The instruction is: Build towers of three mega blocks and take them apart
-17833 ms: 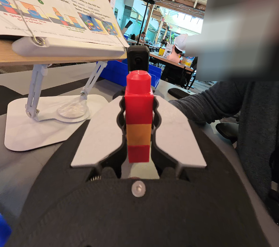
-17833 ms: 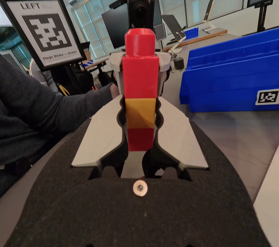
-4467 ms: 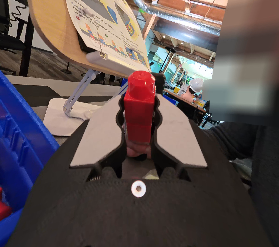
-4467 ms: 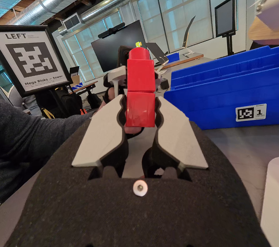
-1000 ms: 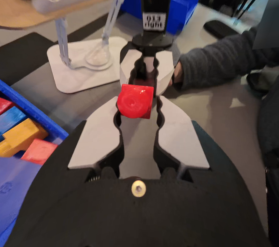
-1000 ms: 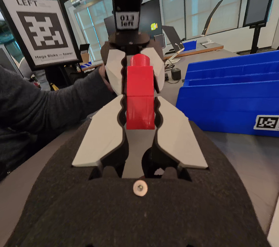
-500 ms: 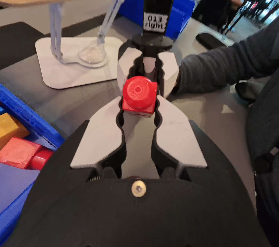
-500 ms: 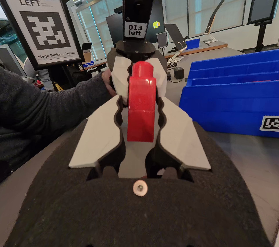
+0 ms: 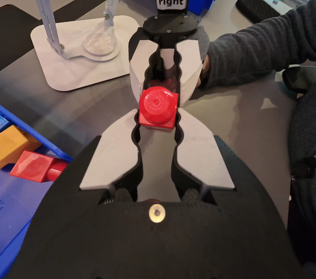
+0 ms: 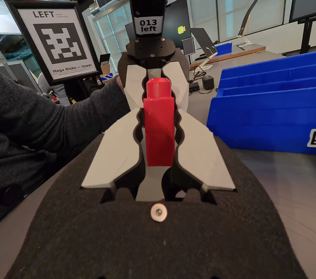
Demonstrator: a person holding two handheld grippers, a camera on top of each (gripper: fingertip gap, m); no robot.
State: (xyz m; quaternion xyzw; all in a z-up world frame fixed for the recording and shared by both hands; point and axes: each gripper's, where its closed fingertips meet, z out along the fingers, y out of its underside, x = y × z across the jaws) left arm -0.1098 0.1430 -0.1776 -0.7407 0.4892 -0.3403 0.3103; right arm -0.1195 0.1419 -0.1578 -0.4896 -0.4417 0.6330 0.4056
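Two red mega blocks are stacked into one short column. In the right wrist view my right gripper (image 10: 158, 112) is shut on it, fingers along the lower block (image 10: 159, 149) and the upper block (image 10: 159, 117), stud pointing away. My left gripper (image 10: 159, 100) faces it from the far side, closed around the top end. In the left wrist view my left gripper (image 9: 157, 113) is shut on the top red block (image 9: 156, 108), its stud facing the camera. The right gripper (image 9: 160, 86) stands just behind, and the lower block is mostly hidden.
A blue bin's rim (image 9: 30, 132) is at lower left, with a yellow block (image 9: 12, 144) and a red block (image 9: 32, 165) inside. A white stand base (image 9: 82, 59) sits on the grey table. Blue bins (image 10: 266, 117) stand right, a framed sign (image 10: 56, 40) left. Grey sleeves (image 9: 256, 48) hold both grippers. Left and right tips are no more than a few centimetres apart. Both grippers' tips are roughly 20 centimetres from the white stand base (image 9: 82, 59).
My left gripper has closed from a wider gap onto the top red block and tilted to look down on its stud. The stack stays in the right gripper.
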